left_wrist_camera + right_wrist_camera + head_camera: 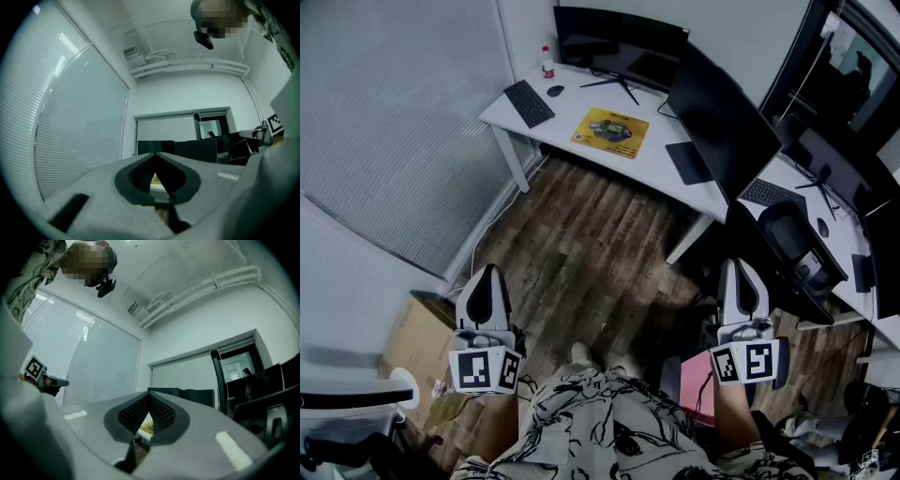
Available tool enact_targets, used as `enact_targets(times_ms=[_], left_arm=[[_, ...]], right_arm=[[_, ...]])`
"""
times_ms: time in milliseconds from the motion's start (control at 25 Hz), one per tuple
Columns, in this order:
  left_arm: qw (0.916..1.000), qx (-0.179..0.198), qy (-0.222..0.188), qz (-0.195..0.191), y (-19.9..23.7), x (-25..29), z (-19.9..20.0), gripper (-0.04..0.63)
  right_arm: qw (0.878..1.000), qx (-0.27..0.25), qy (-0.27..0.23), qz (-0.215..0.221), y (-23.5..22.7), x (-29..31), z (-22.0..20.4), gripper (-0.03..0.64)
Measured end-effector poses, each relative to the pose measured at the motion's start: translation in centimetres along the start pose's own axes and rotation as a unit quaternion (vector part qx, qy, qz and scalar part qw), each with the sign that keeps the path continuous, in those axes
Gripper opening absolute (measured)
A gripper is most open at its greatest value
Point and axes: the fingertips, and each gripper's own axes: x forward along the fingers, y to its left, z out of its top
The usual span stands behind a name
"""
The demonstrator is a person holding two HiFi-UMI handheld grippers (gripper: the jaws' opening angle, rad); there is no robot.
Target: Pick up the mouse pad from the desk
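Head view: mouse pad [610, 132] far off on the desk [653, 161]; my left gripper [490, 274] and right gripper [742, 267] (both pressed together, empty) must approach first.

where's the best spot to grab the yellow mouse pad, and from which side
Probably its near edge, coming low from the floor side: the mouse pad lies thin and flat by the front of the desk, with the monitor stand behind and keyboard left.

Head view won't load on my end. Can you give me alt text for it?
The left gripper and right gripper, both shut and empty, hang over wood floor, well short of the white desk. The yellow mouse pad lies on it, right of a keyboard.
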Motion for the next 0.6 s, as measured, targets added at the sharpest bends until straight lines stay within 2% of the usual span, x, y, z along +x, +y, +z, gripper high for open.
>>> enact_targets(times_ms=[440,600], left_arm=[[1.0000,-0.002,0.002,-0.004,-0.37,0.39,-0.40,0.006],[0.9999,0.009,0.007,-0.007,-0.69,0.49,-0.56,0.006]], right_arm=[[1.000,-0.002,-0.002,0.003,-0.07,-0.04,-0.11,0.011],[0.998,0.041,-0.026,0.038,0.70,-0.13,0.35,0.008]])
